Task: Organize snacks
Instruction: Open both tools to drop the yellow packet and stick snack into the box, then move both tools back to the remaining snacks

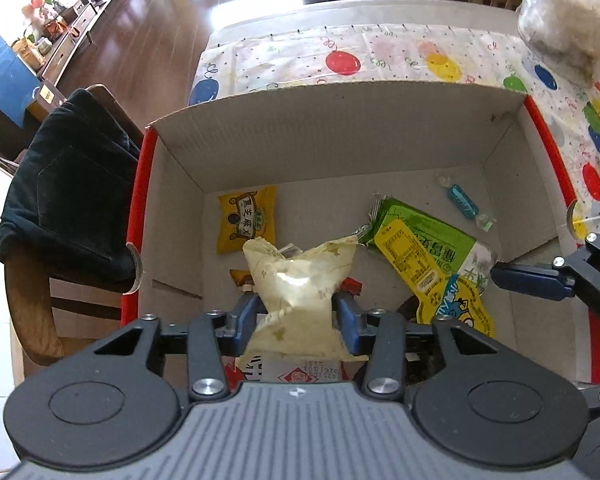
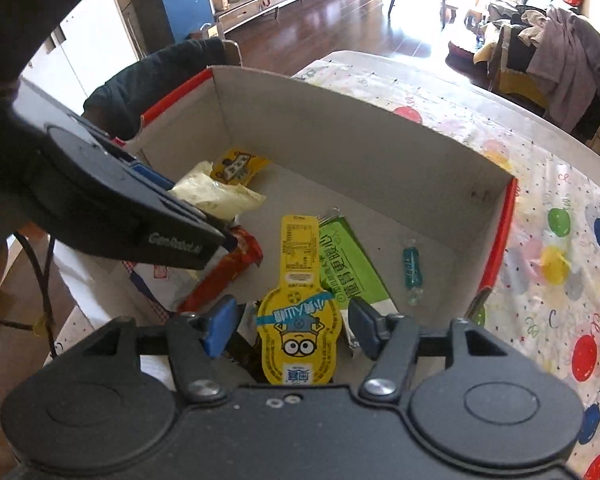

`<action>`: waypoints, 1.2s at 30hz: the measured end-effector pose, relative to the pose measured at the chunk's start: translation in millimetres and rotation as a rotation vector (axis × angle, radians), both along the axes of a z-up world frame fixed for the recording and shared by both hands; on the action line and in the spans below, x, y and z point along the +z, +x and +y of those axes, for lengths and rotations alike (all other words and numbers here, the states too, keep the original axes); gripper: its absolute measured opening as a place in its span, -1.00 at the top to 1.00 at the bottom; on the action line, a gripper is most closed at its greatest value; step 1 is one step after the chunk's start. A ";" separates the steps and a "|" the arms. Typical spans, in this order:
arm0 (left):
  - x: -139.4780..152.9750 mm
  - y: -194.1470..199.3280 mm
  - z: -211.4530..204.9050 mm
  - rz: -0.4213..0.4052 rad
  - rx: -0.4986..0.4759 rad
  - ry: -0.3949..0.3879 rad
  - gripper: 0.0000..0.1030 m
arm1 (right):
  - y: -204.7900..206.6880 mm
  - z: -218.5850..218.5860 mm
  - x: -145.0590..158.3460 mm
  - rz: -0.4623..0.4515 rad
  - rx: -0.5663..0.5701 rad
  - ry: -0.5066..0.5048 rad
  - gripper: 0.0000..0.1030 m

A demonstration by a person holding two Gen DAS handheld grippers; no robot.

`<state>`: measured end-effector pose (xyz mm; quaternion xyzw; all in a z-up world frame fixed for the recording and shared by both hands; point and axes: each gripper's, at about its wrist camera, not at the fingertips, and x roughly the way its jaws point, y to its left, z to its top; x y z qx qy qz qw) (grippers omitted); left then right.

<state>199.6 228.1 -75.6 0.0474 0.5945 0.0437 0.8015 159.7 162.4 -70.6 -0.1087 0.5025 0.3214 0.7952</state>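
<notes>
We look steeply down from each wrist, close over the cardboard box [image 1: 340, 136] on the table [image 1: 400, 56] (left view squarely, right view from its near right corner); both share the box's interior.

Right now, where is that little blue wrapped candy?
The blue candy lies on the floor of the cardboard box, near its right wall, just right of the green packet.
</notes>
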 end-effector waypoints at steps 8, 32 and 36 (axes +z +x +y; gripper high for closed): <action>19.0 -13.2 -1.7 -0.081 -0.001 -0.036 -0.14 | 2.6 -21.1 20.8 -0.033 -0.040 0.046 -0.40; 98.5 -43.1 -90.8 -0.386 -0.119 -0.124 -0.54 | -28.1 -131.8 90.5 -0.178 -0.147 0.170 -0.81; 103.6 -39.3 -127.3 -0.412 -0.179 -0.158 -0.59 | -25.4 -172.6 90.7 -0.194 -0.210 0.176 -0.89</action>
